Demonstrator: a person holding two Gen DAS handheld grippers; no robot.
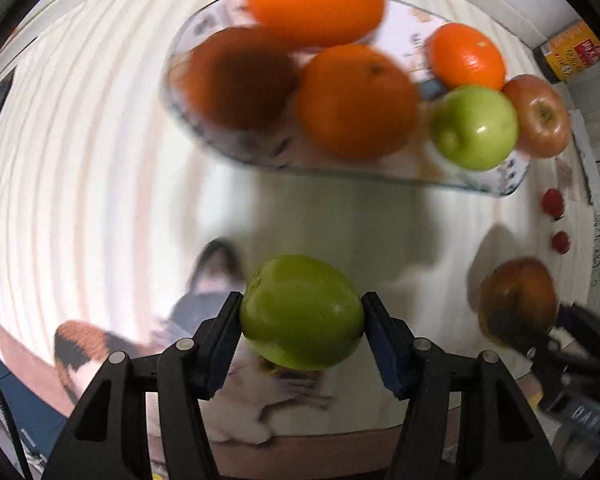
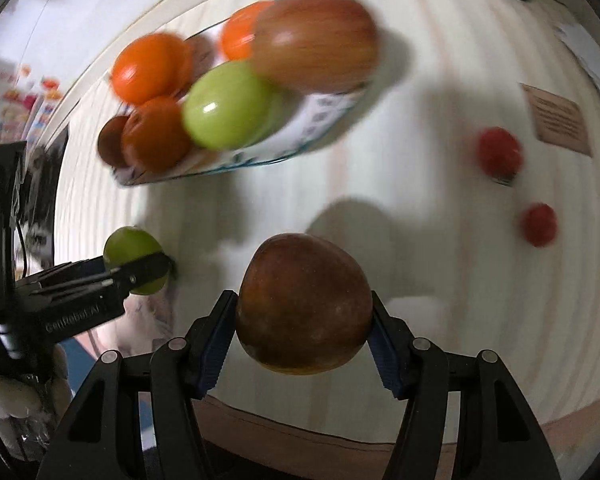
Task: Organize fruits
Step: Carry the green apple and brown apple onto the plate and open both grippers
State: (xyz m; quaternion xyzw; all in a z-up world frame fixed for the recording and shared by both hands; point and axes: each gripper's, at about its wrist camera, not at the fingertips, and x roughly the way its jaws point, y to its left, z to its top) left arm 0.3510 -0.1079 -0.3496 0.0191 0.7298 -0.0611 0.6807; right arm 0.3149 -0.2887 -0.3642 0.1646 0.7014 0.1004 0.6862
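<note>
My left gripper (image 1: pixel 302 314) is shut on a green apple (image 1: pixel 300 304), with both blue pads pressed against its sides above the pale wooden table. My right gripper (image 2: pixel 304 314) is shut on a dark red apple (image 2: pixel 304 304). In the left wrist view that red apple (image 1: pixel 516 300) appears at the right. In the right wrist view the green apple (image 2: pixel 134 246) appears at the left. Farther off stands a glass dish (image 1: pixel 340 176) that holds several oranges (image 1: pixel 356 100), a green apple (image 1: pixel 474 126) and a red apple (image 1: pixel 540 114). The same dish (image 2: pixel 320 120) is blurred in the right wrist view.
Two small red fruits (image 2: pixel 499 152) (image 2: pixel 539 224) lie on the table to the right of the dish. A brown card (image 2: pixel 558 118) lies beyond them. A yellow box (image 1: pixel 572 54) stands at the far right. The table's near edge (image 1: pixel 340 432) runs just below both grippers.
</note>
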